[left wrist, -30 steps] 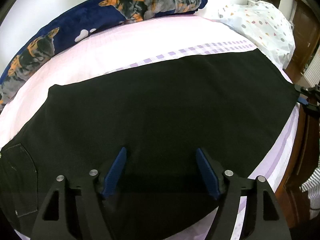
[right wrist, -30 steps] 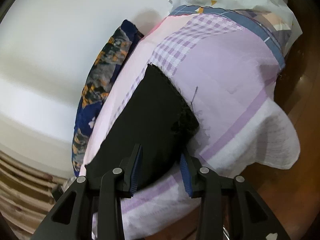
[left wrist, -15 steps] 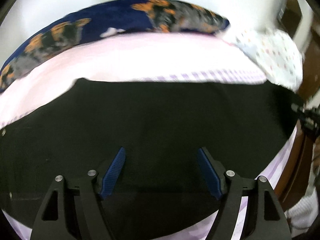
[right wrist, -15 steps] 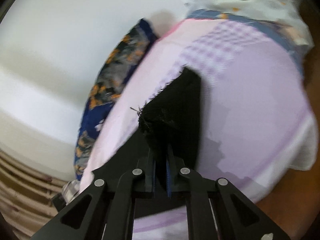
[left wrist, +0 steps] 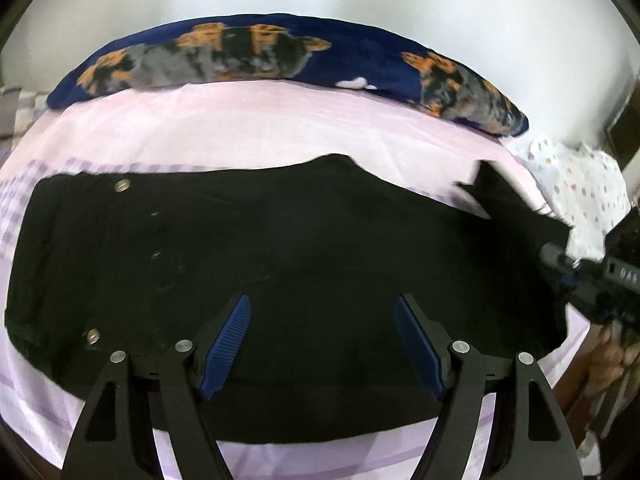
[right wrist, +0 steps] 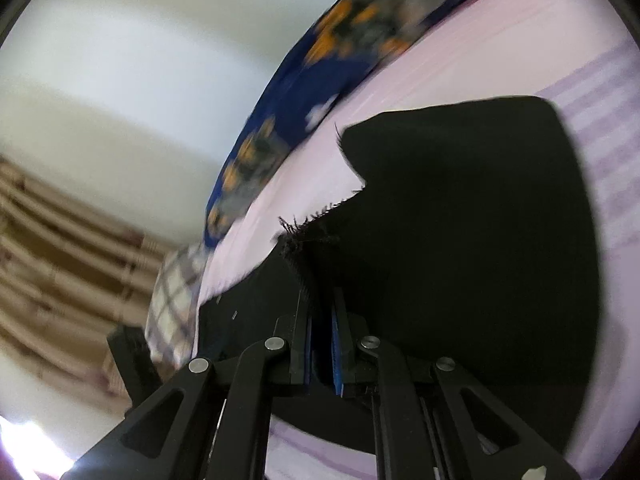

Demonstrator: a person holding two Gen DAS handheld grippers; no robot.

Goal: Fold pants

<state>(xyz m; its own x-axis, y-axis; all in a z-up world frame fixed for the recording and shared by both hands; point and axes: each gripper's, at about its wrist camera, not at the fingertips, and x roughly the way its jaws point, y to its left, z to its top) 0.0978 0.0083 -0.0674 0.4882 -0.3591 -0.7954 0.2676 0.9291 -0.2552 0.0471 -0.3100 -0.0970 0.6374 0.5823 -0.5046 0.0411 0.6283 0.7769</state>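
Black denim: the pants [left wrist: 280,264] lie flat along the bed [left wrist: 248,132], waist end with its metal buttons toward the checked pillow, hem end lifted.
Right gripper [right wrist: 320,320]: pressed together on the frayed hem, the cloth pinched between its blue pads; held this way, I judge, to carry the leg end over toward the waist for a fold.
Left gripper [left wrist: 322,344]: spread wide above the middle of the pants, nothing between its pads; probably poised to pin or steady the cloth at the fold line.
Surface: pale pink sheet with lilac checked bands, smooth around the pants.
Room: long navy dog-print cushion [left wrist: 280,60] beyond the pants against a white wall; spotted white bedding past the hem end; beige striped curtain in the right wrist view.
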